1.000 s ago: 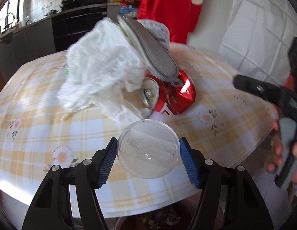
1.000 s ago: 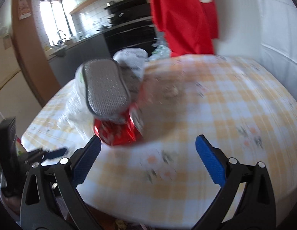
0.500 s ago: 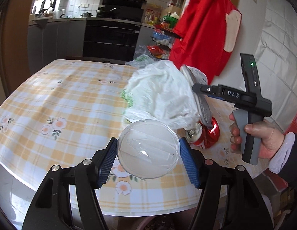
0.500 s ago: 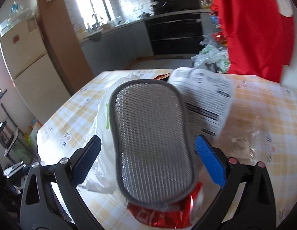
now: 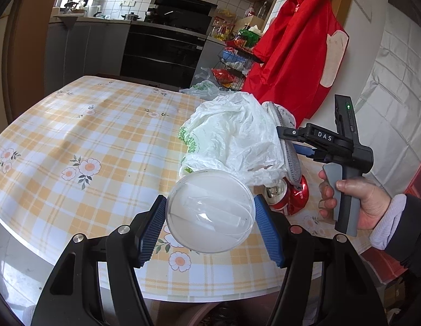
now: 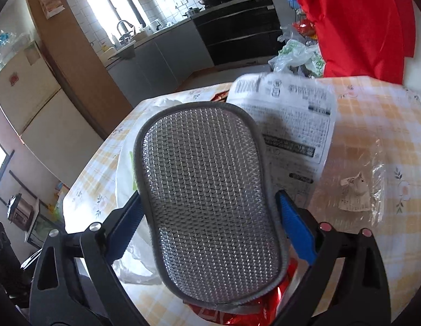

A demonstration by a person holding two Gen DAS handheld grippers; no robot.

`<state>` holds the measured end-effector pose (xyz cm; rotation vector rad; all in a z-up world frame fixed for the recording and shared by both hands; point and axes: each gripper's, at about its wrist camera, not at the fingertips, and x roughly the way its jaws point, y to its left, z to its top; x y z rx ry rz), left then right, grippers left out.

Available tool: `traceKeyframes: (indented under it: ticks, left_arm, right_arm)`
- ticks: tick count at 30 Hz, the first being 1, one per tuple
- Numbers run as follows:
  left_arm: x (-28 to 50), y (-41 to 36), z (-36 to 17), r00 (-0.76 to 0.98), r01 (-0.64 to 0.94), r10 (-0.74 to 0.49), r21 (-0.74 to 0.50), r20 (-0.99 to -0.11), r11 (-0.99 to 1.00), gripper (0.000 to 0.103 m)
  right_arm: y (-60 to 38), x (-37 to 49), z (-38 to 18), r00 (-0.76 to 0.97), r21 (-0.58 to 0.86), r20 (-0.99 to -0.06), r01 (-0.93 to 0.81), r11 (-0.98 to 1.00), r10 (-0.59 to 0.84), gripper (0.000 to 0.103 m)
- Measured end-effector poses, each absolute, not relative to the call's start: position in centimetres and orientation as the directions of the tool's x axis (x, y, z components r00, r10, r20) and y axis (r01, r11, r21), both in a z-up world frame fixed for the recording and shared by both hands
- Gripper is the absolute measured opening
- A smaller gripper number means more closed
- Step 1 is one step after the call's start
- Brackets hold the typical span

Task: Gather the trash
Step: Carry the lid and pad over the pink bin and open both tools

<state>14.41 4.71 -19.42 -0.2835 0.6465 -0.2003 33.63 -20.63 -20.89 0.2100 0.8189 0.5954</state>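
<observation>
Jaws: left gripper is clamping the clear lid; right gripper is straddling, perhaps pinching, the mesh scrubber at twelve o'clock, needing centred closure.

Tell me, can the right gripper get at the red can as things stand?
Probably not directly. The grey scrubber leans over the can and sits between the right gripper's open fingers, with the white bag beside it. It looks like the scrubber has to go first.
</observation>
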Motion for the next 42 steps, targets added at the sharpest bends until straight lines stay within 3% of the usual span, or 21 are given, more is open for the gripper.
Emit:
traceKeyframes:
  ticks: [11, 20, 29, 42]
  left_arm:
    - [12.3, 3.6, -16.7, 0.804, 0.151, -0.299, -0.309, -0.514, 0.939, 0.064]
    - [8.0, 2.6, -14.3, 0.817, 0.186, -0.311, -0.288, -0.485, 0.939, 0.064]
    - [3.4, 1.2, -14.4, 0.787, 0.221, -0.336, -0.273, -0.517, 0.936, 0.064]
    - [1.3, -1.9, -16.1, 0.725, 0.271, -0.367, -0.250, -0.583, 0.930, 0.064]
  right_arm:
    - [-21.6, 27.7, -15.5, 0.658, 0.309, -0.531, -0.436, 0.845, 0.534, 0.093]
    - [-22.8, 18.0, -10.4, 0.711, 0.343, -0.380, -0.485, 0.804, 0.591, 0.093]
    - [-25.0, 7.5, -10.1, 0.773, 0.361, -0.279, -0.466, 0.808, 0.570, 0.093]
    - [-26.1, 1.5, -12.2, 0.763, 0.381, -0.289, -0.462, 0.801, 0.578, 0.093]
